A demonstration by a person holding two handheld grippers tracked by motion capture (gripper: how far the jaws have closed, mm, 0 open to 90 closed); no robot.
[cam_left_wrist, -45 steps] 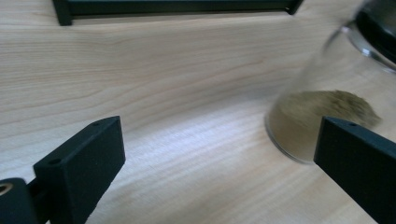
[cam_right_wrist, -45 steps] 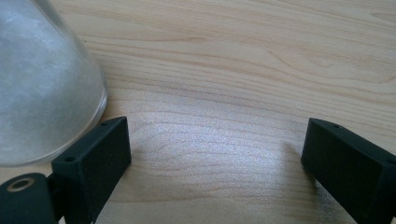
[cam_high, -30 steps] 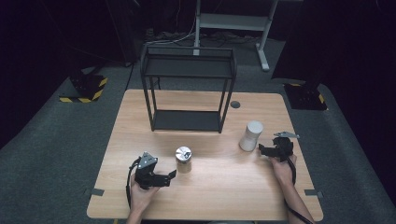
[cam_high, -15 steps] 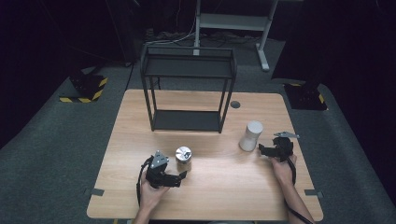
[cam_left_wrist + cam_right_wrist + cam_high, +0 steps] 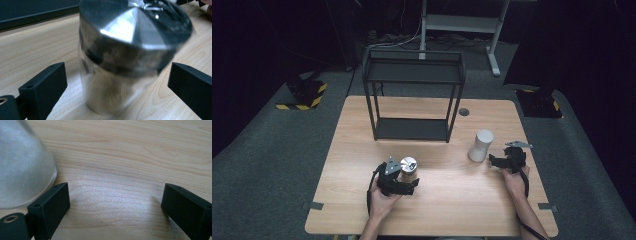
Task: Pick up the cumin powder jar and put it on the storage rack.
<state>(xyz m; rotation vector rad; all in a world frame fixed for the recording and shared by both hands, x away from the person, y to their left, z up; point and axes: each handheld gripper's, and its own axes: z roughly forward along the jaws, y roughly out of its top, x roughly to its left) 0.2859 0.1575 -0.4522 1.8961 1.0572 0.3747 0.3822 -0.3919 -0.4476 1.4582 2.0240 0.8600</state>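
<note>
High view: the left gripper [image 5: 408, 186] sits just behind the steel-lidded jar [image 5: 408, 166], mid-surface toward the near edge. Left gripper view: the jar [image 5: 125, 57] stands upright between the wide-open fingers [image 5: 43, 85] — untouched. Right gripper view: fingers [image 5: 50, 205] spread, empty — white jar [image 5: 22, 165] beside.

- Steel-lidded jar [image 5: 408, 167]: short glass cylinder, flat polished metal lid, brownish contents blurred behind the wall in the left gripper view [image 5: 125, 62]. Upright, lid on. Stands on the counter [image 5: 462, 195] left of centre, in front of the black wire shelf rack.
- White canister [image 5: 480, 145]: taller, frosted, pale cylinder with rounded top; its curved wall seen close in the right gripper view [image 5: 22, 165]. Upright on the counter's right part, well apart from the jar.
</note>
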